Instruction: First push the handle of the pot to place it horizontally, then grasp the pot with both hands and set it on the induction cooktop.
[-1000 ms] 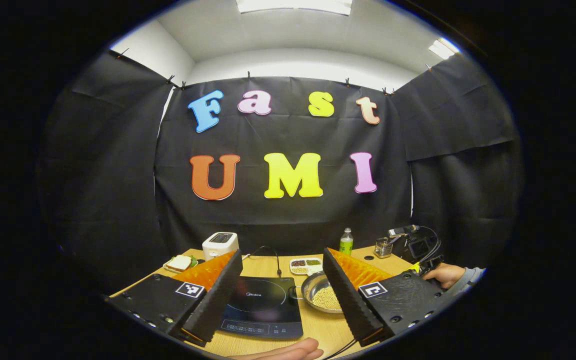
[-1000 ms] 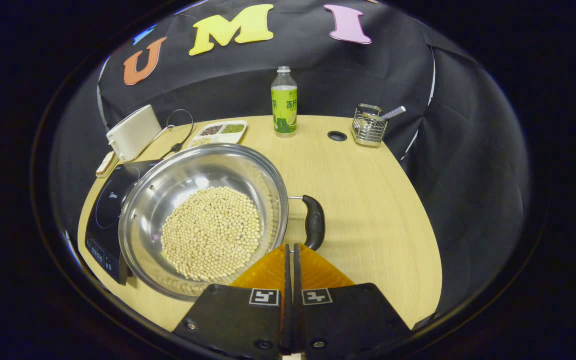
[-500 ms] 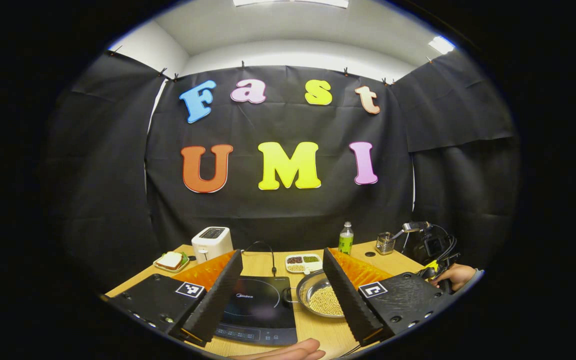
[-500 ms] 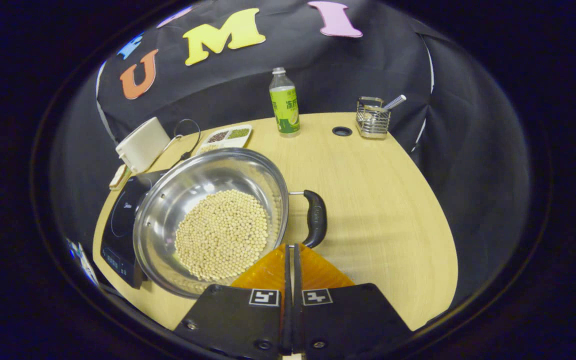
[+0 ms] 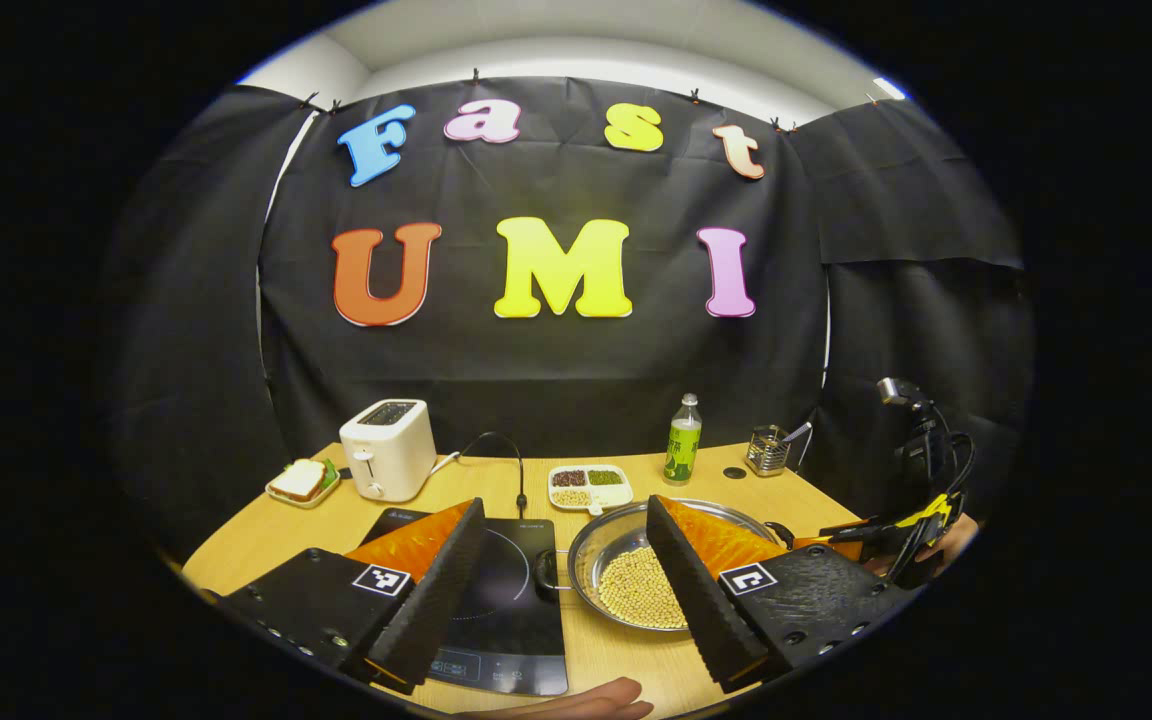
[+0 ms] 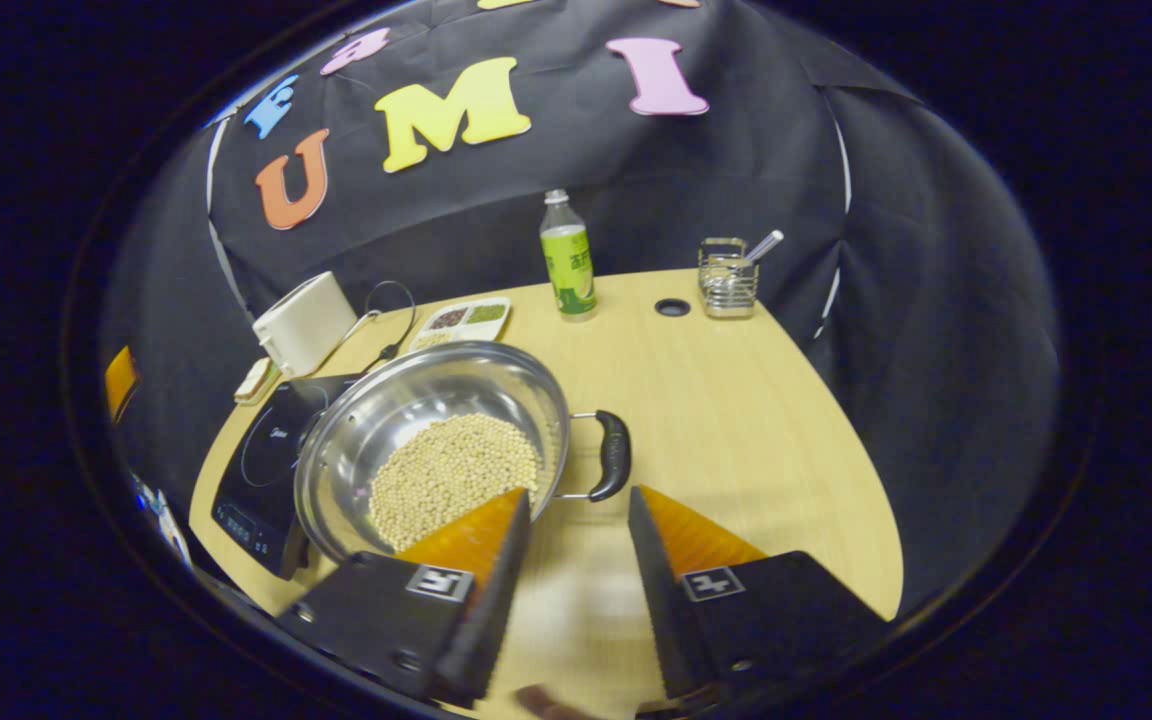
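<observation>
Pot (image 6: 436, 440): a wide, shallow stainless-steel pan holding pale round beans (image 6: 456, 475), standing on the light wood worktop (image 6: 736, 420) just beside the black induction cooktop (image 6: 266, 460), not yet on it. The right hand-held gripper (image 6: 576, 540) hangs above the worktop with its jaws spread, touching nothing; just ahead of the gap between them lies the pot's black loop handle (image 6: 611, 455), at the rim's right side in the right gripper view. The left hand-held gripper (image 5: 566, 560) is likewise spread and empty, hovering above the cooktop (image 5: 496, 600) and the pot's near-left rim (image 5: 626, 580); the pot's second black handle (image 5: 543, 573) sits at the cooktop's edge.

Risks, as judged from this layout: the loop handles are narrow, so an off-centre closure could pinch only the wire stem and let the pot swing. Unequal lift between the two sides would tilt the shallow bowl and spill beans. A low carry could catch the pot's base on the cooktop's raised edge. Farther back stand a white toaster (image 5: 388, 448), a divided white dish of grains (image 5: 591, 485) and a green-labelled bottle (image 6: 568, 258).
</observation>
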{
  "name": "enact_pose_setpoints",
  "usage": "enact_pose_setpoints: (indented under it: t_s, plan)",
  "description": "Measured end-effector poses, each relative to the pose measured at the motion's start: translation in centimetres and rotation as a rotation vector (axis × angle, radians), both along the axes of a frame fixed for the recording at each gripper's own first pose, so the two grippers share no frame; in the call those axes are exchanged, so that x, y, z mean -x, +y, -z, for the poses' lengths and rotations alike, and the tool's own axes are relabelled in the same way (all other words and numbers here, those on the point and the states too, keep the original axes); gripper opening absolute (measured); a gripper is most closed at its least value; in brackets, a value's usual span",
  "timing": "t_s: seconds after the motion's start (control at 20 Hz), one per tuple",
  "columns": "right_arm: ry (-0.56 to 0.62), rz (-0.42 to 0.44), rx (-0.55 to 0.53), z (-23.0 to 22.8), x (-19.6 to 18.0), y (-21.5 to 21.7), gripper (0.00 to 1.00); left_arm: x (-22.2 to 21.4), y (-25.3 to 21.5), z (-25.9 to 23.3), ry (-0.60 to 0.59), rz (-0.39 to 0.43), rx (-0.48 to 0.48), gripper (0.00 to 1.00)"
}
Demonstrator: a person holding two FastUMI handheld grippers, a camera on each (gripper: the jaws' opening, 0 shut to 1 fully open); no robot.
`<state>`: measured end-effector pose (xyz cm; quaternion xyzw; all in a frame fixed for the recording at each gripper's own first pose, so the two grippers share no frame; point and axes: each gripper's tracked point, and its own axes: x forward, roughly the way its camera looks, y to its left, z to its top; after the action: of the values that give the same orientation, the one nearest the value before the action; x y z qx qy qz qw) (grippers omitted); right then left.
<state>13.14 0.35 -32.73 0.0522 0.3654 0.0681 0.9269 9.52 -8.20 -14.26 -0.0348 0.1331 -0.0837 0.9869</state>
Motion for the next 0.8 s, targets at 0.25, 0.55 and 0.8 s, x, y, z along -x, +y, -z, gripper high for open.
enact_pose_setpoints:
  t_s: [0.25,0.55,0.8]
  plan:
    - [-0.035,0.004,0.022,-1.0,-0.1,0.0,0.89,-3.1,0.0,5.8,0.144,-0.022,0.028,0.96]
    - [-0.096,-0.033,0.046,-1.6,-1.8,0.6,0.9,-6.2,-0.8,11.6,0.31,-0.018,0.054,0.96]
    - [-0.062,-0.056,0.086,-0.3,-3.4,1.1,0.9,-7.9,-1.3,14.5,0.385,-0.017,0.065,0.96]
